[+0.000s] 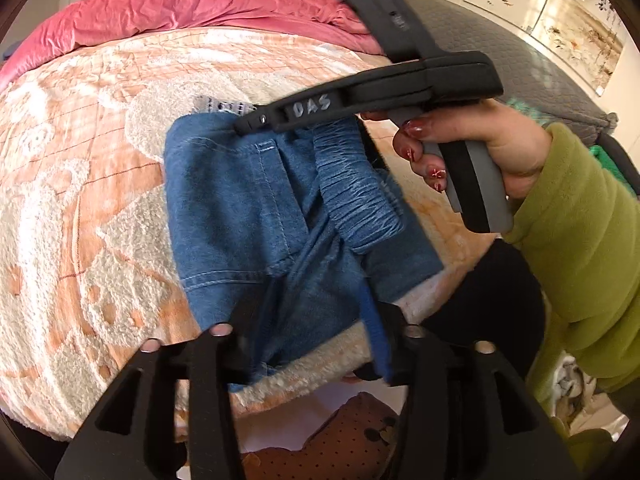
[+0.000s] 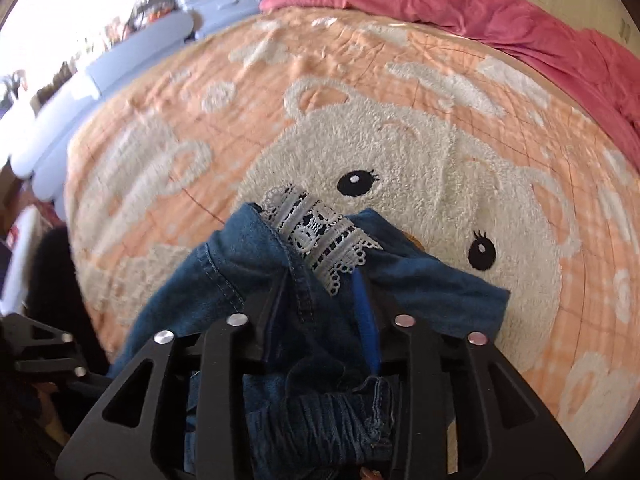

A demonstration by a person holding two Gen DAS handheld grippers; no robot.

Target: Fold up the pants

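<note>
I see the folded blue denim pants (image 1: 256,208) lying on the fuzzy peach bear blanket (image 1: 80,208), with my left claw (image 1: 316,320) and right claw (image 2: 320,292) both parted around the cloth, not pinching.

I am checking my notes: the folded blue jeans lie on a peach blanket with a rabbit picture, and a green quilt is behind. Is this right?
Not quite: the quilt behind is pink, not green, as the right wrist view shows. The rest stands: the jeans lie on the peach blanket.

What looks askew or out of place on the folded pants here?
The lace hem pokes out past the far edge of the folded denim pants, and the bundle hangs slightly over the bear blanket's near edge.
</note>
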